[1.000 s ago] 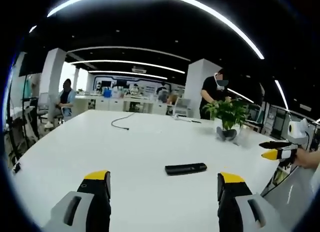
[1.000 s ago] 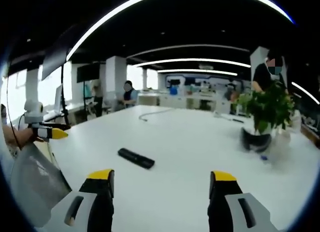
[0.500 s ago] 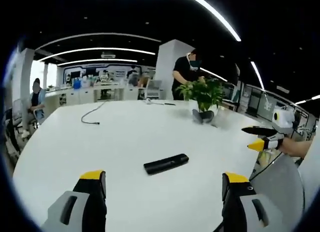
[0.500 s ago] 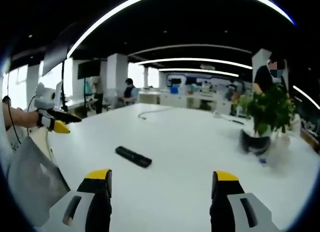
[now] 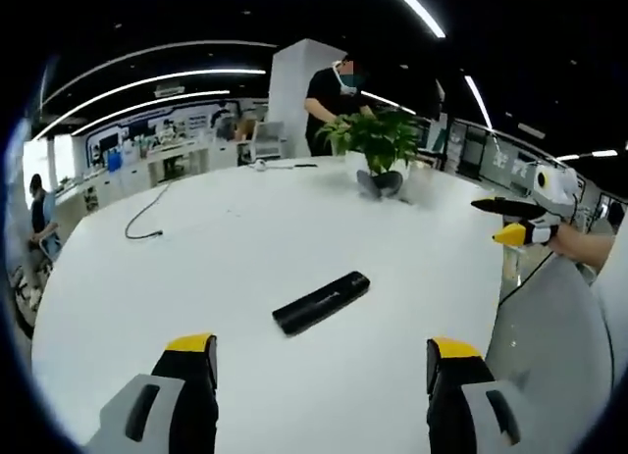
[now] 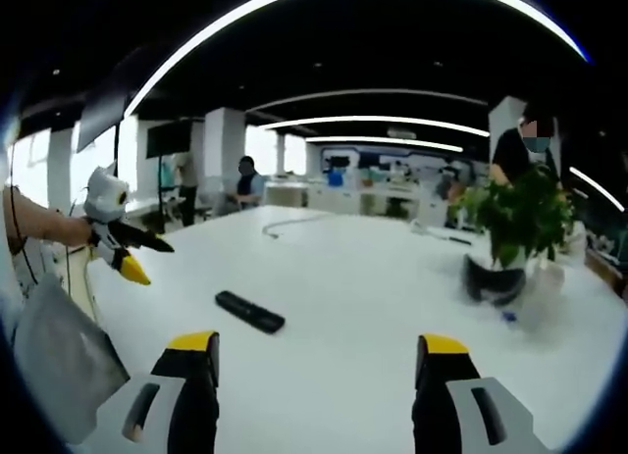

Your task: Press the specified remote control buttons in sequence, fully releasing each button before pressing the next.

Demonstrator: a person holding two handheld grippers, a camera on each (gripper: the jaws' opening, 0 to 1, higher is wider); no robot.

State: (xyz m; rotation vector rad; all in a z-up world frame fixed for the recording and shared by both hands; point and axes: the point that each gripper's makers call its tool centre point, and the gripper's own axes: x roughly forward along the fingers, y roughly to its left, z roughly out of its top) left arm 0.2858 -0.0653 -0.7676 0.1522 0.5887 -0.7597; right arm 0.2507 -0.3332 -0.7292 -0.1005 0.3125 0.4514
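I saw the remote control (image 5: 321, 302) lying flat on the table (image 5: 235, 238), dead ahead of my released left gripper (image 5: 319, 376), its long axis slanting across. My right gripper (image 6: 314, 371), fingers also spread, looked farther off, though fisheye distortion blurs that.

Black remote (image 5: 321, 302) lies flat on the white counter (image 5: 245, 238), untouched, ahead of the left gripper (image 5: 312, 376), jaws spread. Right gripper (image 5: 512, 221) hovers off the counter edge, jaws parted. Potted plant (image 5: 376, 150) far side.
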